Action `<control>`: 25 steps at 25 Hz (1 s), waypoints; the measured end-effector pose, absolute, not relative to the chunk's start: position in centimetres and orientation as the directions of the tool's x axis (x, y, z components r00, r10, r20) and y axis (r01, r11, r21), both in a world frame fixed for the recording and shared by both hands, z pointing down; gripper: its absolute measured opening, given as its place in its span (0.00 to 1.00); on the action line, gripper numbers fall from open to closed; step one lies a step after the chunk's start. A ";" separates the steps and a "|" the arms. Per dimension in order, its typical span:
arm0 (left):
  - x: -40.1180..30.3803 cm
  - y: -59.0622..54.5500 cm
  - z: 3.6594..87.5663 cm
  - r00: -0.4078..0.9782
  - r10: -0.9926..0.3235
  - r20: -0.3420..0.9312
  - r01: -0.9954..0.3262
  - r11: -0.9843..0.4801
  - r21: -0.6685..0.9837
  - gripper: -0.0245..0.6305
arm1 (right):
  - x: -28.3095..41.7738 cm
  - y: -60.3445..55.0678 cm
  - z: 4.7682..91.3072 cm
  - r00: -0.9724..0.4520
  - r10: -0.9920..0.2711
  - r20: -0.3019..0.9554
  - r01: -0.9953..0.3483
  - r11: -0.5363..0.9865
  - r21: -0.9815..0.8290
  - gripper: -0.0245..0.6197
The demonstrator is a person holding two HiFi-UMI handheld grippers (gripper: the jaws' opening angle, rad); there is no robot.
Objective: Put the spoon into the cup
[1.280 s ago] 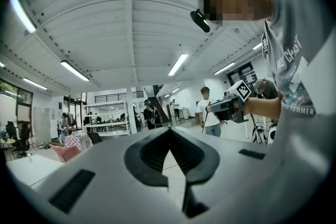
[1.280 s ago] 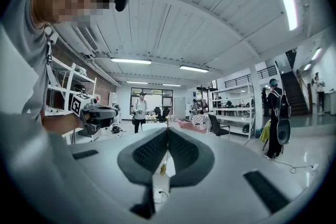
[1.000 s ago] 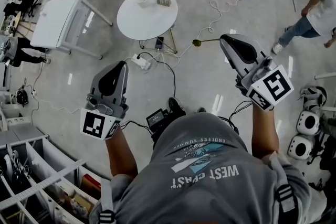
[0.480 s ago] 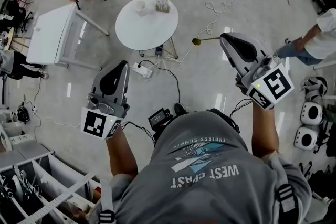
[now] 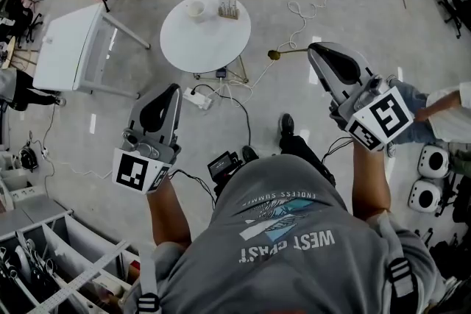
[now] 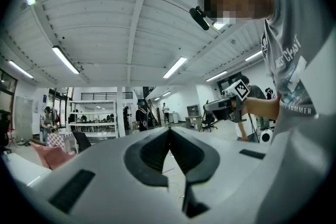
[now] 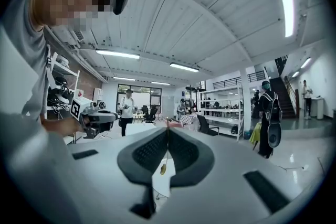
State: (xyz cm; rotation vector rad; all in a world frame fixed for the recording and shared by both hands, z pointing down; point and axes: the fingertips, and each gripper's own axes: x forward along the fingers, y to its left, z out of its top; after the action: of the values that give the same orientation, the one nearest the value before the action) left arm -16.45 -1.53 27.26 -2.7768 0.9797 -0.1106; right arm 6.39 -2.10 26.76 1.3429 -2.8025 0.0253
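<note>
We hold 2 arms out front, forearms level, both grippers pointing ahead over the floor (image 5: 280, 106). The right gripper (image 5: 315, 50) is clamped on the spoon (image 5: 283, 54) by its handle end, with the bowl sticking out left. The left gripper (image 5: 174, 88) has its jaws pressed together, nothing in them. The cup (image 5: 195, 9) sits on the round table (image 5: 210, 37), well apart from the spoon, with 1 holder (image 5: 228, 8) near it.
</note>
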 end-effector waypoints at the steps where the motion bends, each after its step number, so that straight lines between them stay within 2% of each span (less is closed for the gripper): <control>1: -16.3 -1.9 27.3 0.772 -0.635 0.008 -0.620 -0.757 -0.209 0.04 | 6.6 -2.6 26.9 -0.632 -0.774 0.036 -0.775 0.632 -0.005 0.05; 25: -10.5 -7.6 26.6 0.567 -0.823 0.036 -0.797 -0.559 -0.228 0.04 | 10.3 -14.7 27.3 -0.833 -0.553 0.007 -0.552 0.832 -0.051 0.05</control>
State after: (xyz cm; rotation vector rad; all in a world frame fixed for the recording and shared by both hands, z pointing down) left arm -10.47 -7.64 26.58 -2.6118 1.3662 -0.2052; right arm 10.28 -14.66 27.34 0.9093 -3.0144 0.0803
